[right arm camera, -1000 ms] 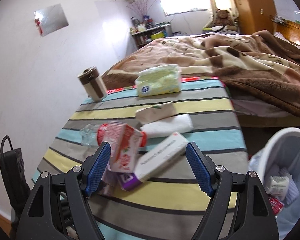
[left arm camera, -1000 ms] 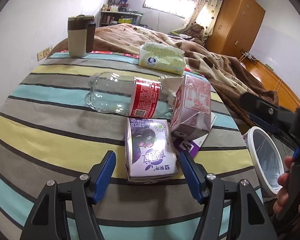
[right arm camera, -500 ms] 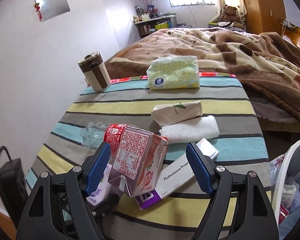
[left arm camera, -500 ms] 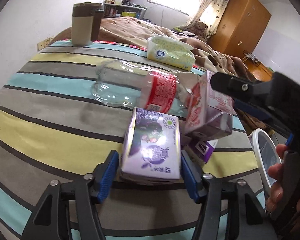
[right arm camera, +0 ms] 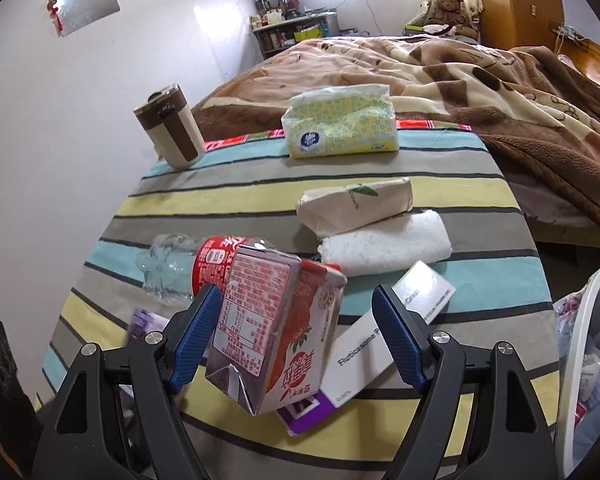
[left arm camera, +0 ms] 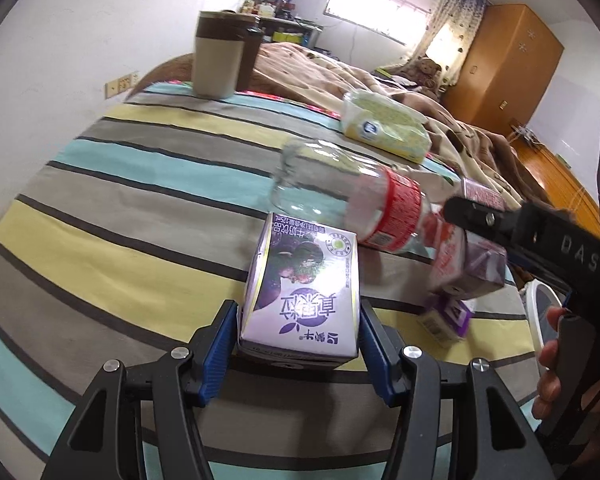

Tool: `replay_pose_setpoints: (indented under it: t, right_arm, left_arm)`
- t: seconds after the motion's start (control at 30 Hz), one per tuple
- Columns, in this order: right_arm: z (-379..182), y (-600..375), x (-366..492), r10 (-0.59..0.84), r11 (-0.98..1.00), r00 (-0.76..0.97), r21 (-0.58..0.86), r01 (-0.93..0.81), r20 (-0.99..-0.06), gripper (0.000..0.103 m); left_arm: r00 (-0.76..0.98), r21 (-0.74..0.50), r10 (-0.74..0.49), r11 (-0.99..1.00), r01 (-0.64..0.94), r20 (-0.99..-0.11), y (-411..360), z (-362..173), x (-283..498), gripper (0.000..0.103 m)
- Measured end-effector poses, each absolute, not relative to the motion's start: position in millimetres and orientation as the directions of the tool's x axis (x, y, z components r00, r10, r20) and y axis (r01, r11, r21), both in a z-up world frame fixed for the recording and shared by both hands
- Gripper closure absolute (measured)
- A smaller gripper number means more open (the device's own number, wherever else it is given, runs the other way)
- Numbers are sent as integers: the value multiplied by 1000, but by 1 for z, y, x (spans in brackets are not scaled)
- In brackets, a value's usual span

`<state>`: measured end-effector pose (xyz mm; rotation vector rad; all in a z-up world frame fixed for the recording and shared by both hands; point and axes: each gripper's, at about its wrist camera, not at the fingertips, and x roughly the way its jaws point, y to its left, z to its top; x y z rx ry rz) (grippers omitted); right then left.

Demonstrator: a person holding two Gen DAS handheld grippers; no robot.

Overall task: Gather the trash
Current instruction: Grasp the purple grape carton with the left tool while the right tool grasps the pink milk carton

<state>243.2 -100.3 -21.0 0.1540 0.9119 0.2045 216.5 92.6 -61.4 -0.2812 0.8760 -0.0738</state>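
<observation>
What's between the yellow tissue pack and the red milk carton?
In the right wrist view, a beige tissue packet and a rolled white towel lie between the yellow tissue pack and the red carton.

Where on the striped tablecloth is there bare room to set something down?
Bare cloth runs between the tumbler and the plastic bottle, and left of the purple milk carton. The right side is crowded: red carton, medicine box, towel.
</observation>
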Motion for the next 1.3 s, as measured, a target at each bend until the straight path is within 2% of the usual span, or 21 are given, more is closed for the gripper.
replay_pose_setpoints:
  t: [0.47,0.5,0.53,0.7,0.8,1.3]
  right_arm:
    - [-32,-104,239,248,968,600,224,-116,-760,24]
    - [-31,-104,238,246,968,605,220,-118,-757,28]
    - [-30,-103,237,245,969,608,219,-119,-755,36]
    - [-29,-107,236,229,972,622,215,-98,-749,57]
    - [-29,-108,235,224,973,626,212,-96,-746,64]
    - [-23,-117,220,257,963,649,248,-107,-716,64]
  left_arm:
    - [626,-277,-169,958,-78,-761,108,-65,227,44]
    - [625,-273,-166,959,-78,-762,108,-64,229,44]
    - [625,-271,-165,959,-78,-763,107,-65,231,44]
    - [626,-257,-150,963,-83,-765,108,-66,238,44]
    - [618,-228,-123,969,-94,-776,106,-68,242,44]
    - [667,-261,-147,963,-73,-731,105,-51,221,45]
